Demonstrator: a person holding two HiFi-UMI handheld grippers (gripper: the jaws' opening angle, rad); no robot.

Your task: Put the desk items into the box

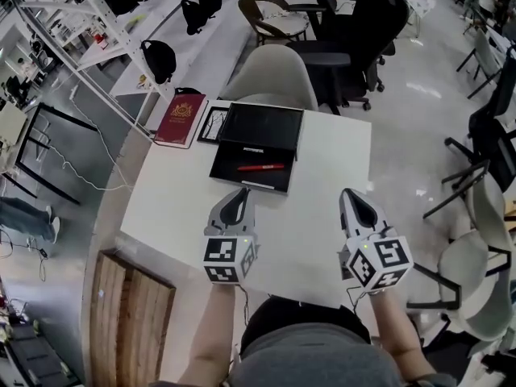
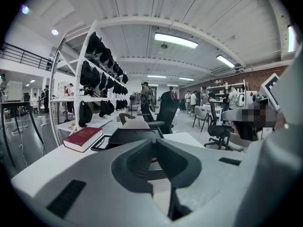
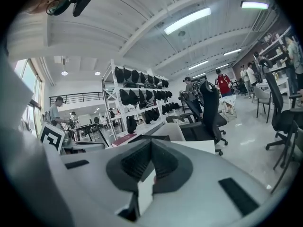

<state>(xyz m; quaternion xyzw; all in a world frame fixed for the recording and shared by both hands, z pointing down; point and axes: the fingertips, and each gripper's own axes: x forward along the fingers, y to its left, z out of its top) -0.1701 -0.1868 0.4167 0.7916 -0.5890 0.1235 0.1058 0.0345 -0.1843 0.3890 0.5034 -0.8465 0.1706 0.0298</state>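
Note:
On the white table [image 1: 322, 176] lies an open black box [image 1: 251, 180] with its lid [image 1: 262, 126] folded back. A red pen [image 1: 260, 168] rests inside the box. To the left of the box are a dark red book [image 1: 181, 120] and a flat black-framed item [image 1: 211, 124] partly under the lid. My left gripper [image 1: 239, 192] hovers at the box's near edge, shut and empty. My right gripper [image 1: 348, 193] is off to the box's right over bare table, also shut and empty. The left gripper view shows the book [image 2: 83, 137] and the box [image 2: 135, 136] beyond the closed jaws.
A pale shell chair [image 1: 274, 77] stands at the table's far side, with a black office chair [image 1: 355, 31] behind it. A wooden board [image 1: 133, 313] lies at the lower left. White shelving with black bags [image 1: 159, 59] runs along the left. More chairs [image 1: 476, 240] stand at the right.

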